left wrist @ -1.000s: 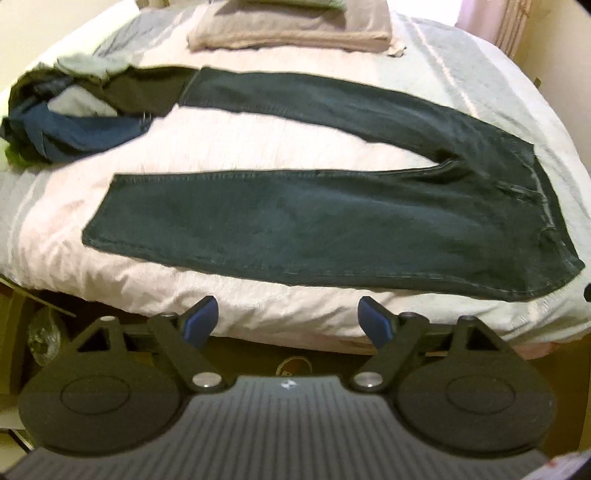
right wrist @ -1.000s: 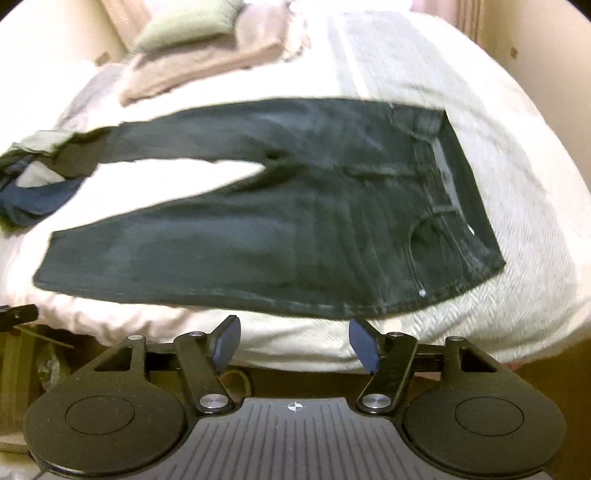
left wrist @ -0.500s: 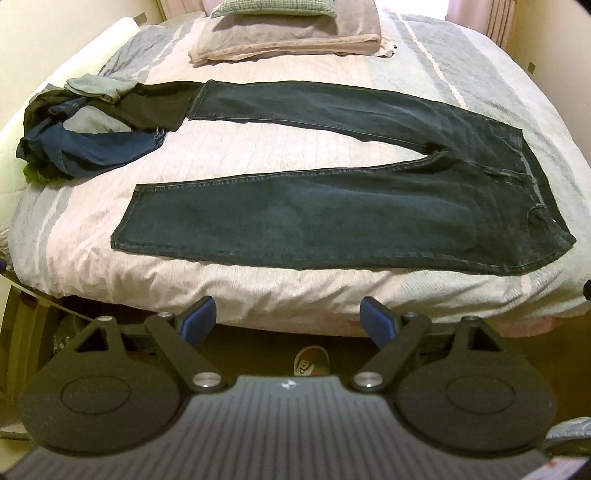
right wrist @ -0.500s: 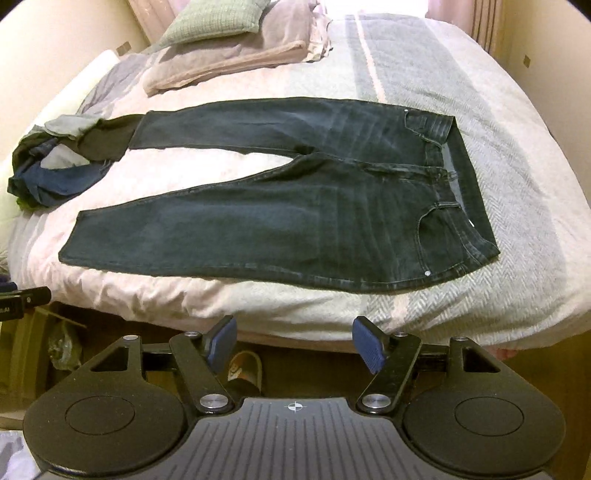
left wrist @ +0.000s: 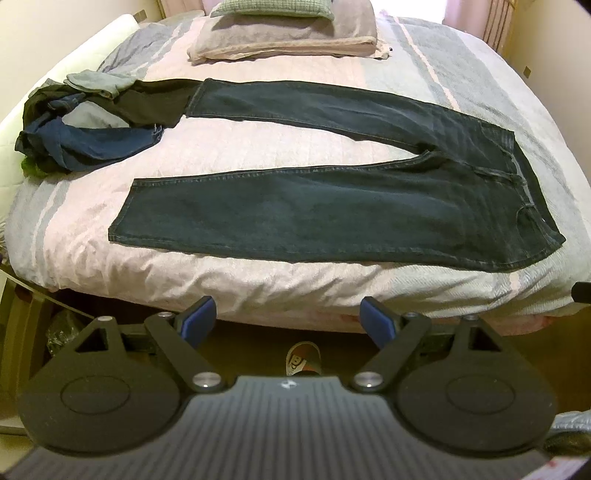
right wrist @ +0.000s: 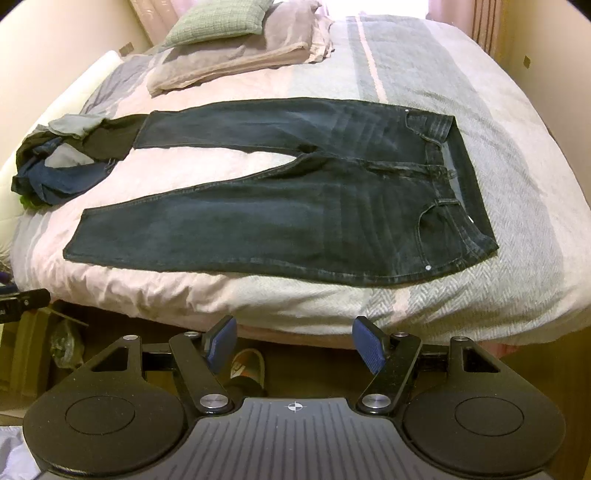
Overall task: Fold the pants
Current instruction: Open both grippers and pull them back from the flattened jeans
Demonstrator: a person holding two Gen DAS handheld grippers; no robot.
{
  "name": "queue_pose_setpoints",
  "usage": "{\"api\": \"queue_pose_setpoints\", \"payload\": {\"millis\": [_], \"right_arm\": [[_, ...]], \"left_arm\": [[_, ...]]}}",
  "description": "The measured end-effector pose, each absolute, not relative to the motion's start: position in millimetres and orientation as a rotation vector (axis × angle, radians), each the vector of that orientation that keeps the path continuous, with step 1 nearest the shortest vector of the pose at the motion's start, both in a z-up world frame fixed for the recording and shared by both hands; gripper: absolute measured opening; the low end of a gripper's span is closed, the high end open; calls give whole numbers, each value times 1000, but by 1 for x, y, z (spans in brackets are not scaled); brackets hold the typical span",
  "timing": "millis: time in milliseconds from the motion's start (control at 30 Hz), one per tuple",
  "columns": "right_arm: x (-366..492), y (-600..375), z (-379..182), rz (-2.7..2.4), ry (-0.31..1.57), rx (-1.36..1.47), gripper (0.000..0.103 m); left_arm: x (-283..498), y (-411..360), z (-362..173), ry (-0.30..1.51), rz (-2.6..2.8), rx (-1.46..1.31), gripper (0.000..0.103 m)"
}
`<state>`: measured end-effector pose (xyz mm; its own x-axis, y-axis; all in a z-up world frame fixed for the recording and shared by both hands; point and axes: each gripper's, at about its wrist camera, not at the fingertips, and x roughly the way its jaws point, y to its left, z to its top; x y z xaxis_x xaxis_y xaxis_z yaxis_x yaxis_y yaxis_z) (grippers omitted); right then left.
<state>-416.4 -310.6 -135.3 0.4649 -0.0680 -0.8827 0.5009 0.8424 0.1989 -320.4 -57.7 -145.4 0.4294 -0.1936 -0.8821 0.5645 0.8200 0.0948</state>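
Observation:
Dark blue jeans (left wrist: pixel 332 214) (right wrist: pixel 295 221) lie flat on the bed, waistband to the right, both legs spread apart and pointing left. My left gripper (left wrist: pixel 288 319) hangs open in front of the bed's near edge, below the nearer leg, holding nothing. My right gripper (right wrist: pixel 293 341) is also open and empty, off the near edge below the jeans' hip. Neither gripper touches the jeans.
A heap of other clothes (left wrist: pixel 85 125) (right wrist: pixel 62 162) lies at the bed's left side, touching the far leg's hem. Pillows on a folded blanket (left wrist: pixel 284 33) (right wrist: pixel 229 48) sit at the head. A slipper (left wrist: pixel 303 362) (right wrist: pixel 245 367) lies on the floor under the bed edge (left wrist: pixel 295 295).
Both grippers have pulled back and risen away from the bed, so the whole jeans and more of the bed show. The jeans have not moved.

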Motion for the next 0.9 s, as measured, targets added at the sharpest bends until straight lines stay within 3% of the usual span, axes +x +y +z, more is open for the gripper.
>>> {"api": "queue_pose_setpoints", "payload": {"millis": [900], "right_arm": [[-414, -327, -137, -381, 1021, 478, 67]], "left_arm": [[-318, -81, -148, 1018, -507, 410, 83]]}}
